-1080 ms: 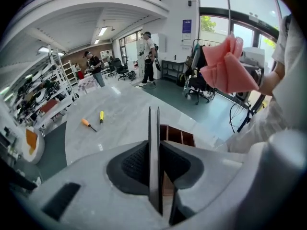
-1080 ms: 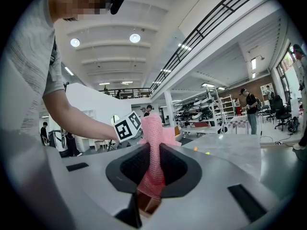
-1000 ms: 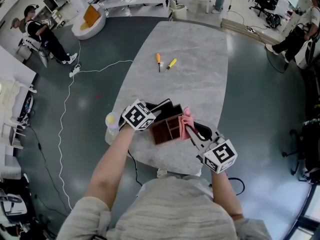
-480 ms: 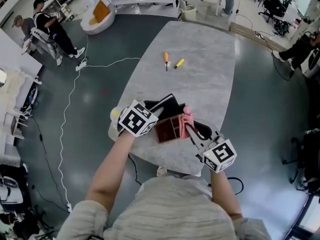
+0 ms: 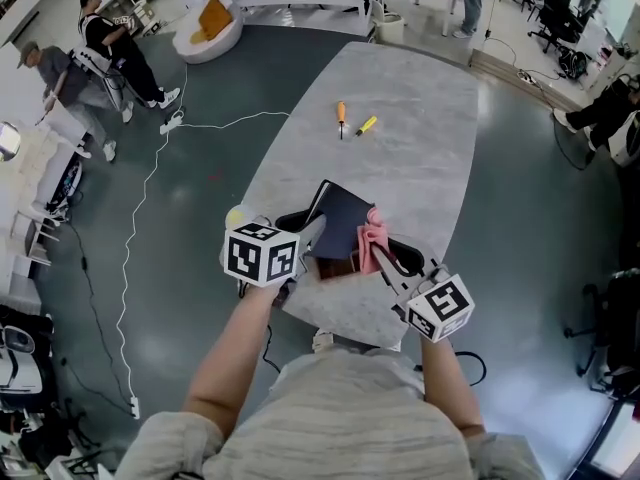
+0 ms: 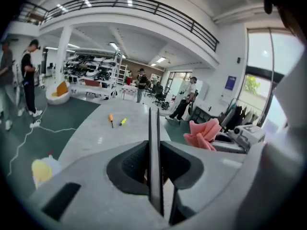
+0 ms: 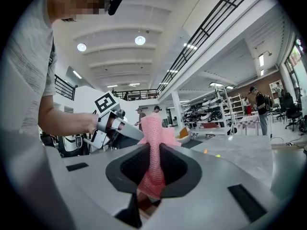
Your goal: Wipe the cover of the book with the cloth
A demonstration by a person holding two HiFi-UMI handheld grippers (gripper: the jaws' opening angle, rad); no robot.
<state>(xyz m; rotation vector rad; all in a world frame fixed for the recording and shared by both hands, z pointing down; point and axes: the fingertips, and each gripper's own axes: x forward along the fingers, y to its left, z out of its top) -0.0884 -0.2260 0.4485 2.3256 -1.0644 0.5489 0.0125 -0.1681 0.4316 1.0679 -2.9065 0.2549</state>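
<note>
- Grey marbled table point(image 5: 400, 108) stretches away from the person. An orange screwdriver point(image 5: 341, 116) and a yellow screwdriver point(image 5: 367, 125) lie close together toward its far end, well apart from the work at the near end.
- Yellow object point(image 5: 236, 216) sits at the table's near left edge, just left of the left gripper point(image 5: 310, 236). It is too blurred to name.
- White cable point(image 5: 150, 158) trails over the dark floor on the left, and people point(image 5: 105, 43) stand at the far left, well clear of the table.
- Dark-covered book point(image 5: 345, 220) is at the near end of the table, between the two grippers, with its cover tilted up off the surface.
- Left gripper has its jaws clamped on the cover's near left edge. In the left gripper view the cover stands edge-on as a thin dark board pressed between the pads.
- Right gripper point(image 5: 384, 260) reaches in from the near right. Its jaws are pinched on the pink cloth point(image 5: 372, 236), which sticks up past them.
- Pink cloth sits at the cover's right edge and seems to touch it, though the head view is too small to be sure.
- Brown strip point(image 5: 335, 266) shows under the raised cover. Whether it is a page or the inside of the book cannot be made out, and the grippers hide the book's near corners.
- Marker cubes on both grippers cover the person's hands in the head view.
</note>
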